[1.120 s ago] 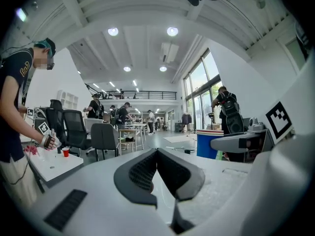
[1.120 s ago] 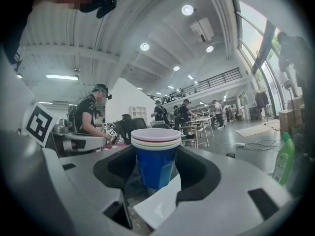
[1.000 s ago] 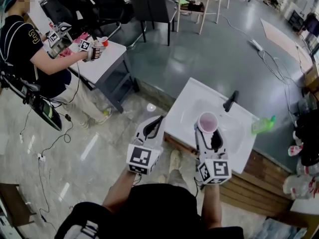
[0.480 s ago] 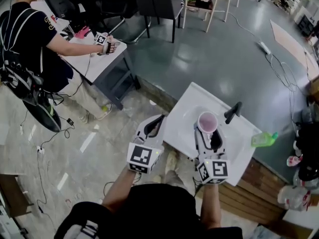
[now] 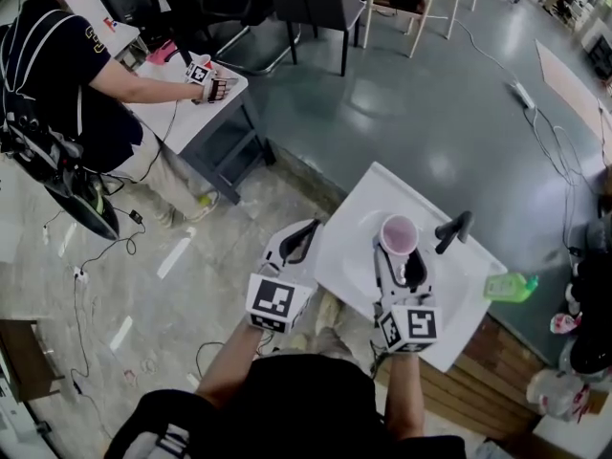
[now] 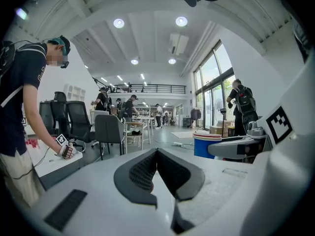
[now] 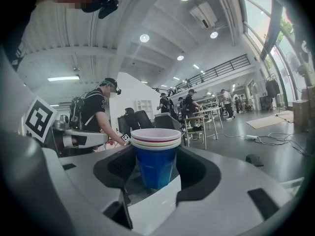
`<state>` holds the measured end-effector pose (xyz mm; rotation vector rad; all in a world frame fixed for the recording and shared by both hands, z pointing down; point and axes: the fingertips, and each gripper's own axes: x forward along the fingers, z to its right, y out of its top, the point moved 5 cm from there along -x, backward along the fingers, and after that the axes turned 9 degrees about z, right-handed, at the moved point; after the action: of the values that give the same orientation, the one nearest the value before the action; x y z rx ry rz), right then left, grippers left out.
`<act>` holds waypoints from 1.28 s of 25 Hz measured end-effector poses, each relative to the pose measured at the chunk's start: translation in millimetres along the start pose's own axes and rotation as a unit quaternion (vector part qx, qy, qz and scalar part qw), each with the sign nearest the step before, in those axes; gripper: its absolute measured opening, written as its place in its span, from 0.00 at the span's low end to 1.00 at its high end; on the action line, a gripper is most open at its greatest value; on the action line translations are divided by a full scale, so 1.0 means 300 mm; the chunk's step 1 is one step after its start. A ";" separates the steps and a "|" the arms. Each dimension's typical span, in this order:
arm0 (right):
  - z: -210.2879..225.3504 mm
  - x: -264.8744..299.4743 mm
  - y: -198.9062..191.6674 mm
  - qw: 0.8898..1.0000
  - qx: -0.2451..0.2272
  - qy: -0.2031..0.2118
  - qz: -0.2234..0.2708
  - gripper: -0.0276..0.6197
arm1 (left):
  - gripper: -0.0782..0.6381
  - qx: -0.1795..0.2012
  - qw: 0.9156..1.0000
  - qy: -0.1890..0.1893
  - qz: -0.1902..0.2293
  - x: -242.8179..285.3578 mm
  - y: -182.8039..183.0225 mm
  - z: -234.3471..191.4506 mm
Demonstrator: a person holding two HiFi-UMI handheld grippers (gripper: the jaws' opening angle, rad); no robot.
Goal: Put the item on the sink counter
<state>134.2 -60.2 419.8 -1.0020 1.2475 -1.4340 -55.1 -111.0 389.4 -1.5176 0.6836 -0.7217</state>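
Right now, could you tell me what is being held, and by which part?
The right hand-held gripper grips the stacked cups by the blue sidewall; the left hand-held gripper holds nothing.

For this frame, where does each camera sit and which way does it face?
Head view: on the person's head, facing steeply down at the sink counter and tap; both forearms, the left gripper and the right gripper show.
Left gripper view: on the left gripper, looking roughly level past its own shut, empty jaws.
Right gripper view: on the right gripper, looking roughly level past its own jaws, which grip the stacked cups.
Shared: the cups appear in all three views.
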 end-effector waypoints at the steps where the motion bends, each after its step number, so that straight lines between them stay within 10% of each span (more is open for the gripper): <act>1: 0.006 0.011 -0.007 1.000 0.001 0.001 -0.001 0.44 | 0.11 -0.001 1.000 0.001 -0.001 0.010 -0.006 -0.004; 32: 0.155 0.317 -0.250 1.000 -0.007 -0.002 -0.030 0.44 | 0.11 -0.028 0.998 -0.001 -0.056 0.278 -0.225 -0.143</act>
<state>148.7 -161.1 500.1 -1.0597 1.2346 -1.4710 -35.8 -198.2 462.7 -1.6180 0.6254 -0.7911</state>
